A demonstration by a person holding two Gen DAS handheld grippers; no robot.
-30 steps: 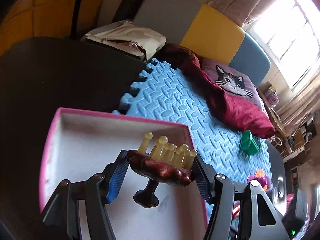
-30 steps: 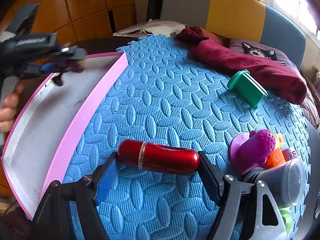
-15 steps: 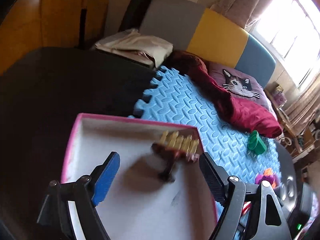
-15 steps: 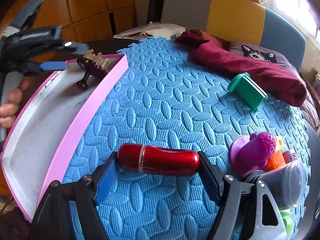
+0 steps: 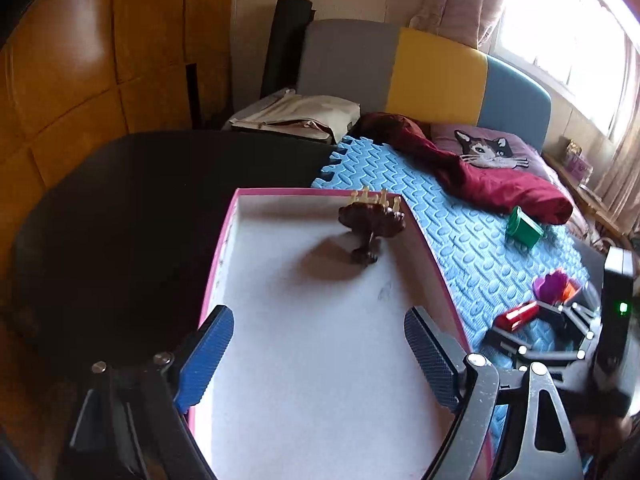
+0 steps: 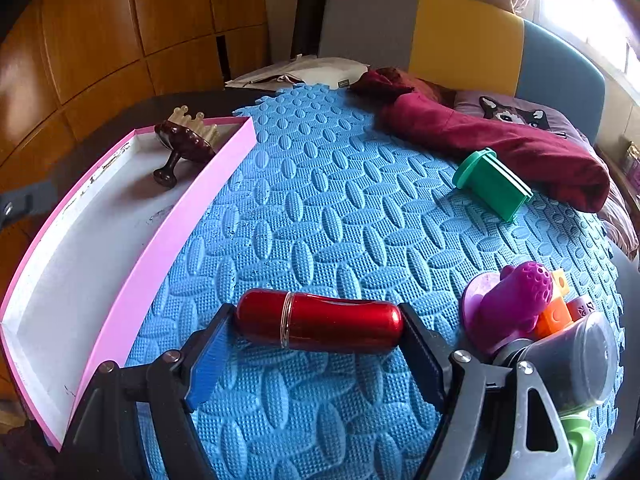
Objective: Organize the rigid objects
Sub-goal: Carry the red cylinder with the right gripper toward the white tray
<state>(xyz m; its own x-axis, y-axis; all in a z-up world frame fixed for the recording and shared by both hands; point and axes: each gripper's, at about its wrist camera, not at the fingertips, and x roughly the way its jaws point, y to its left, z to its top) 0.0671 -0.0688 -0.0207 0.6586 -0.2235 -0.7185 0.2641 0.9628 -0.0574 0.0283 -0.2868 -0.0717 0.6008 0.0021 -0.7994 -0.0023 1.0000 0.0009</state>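
Right gripper [image 6: 316,344] grips red cylinder [image 6: 320,322] over foam mat [image 6: 340,208].

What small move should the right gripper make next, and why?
Probably lift the red cylinder and carry it left to the pink tray: the right gripper is clamped on its ends, the wooden massager already lies there, and the left gripper is open.

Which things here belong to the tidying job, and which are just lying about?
Job: pink tray; wooden massager in it; red cylinder in the right claw; green spool; purple toy.

Lying about: maroon cloth; cat cushion; beige bag.
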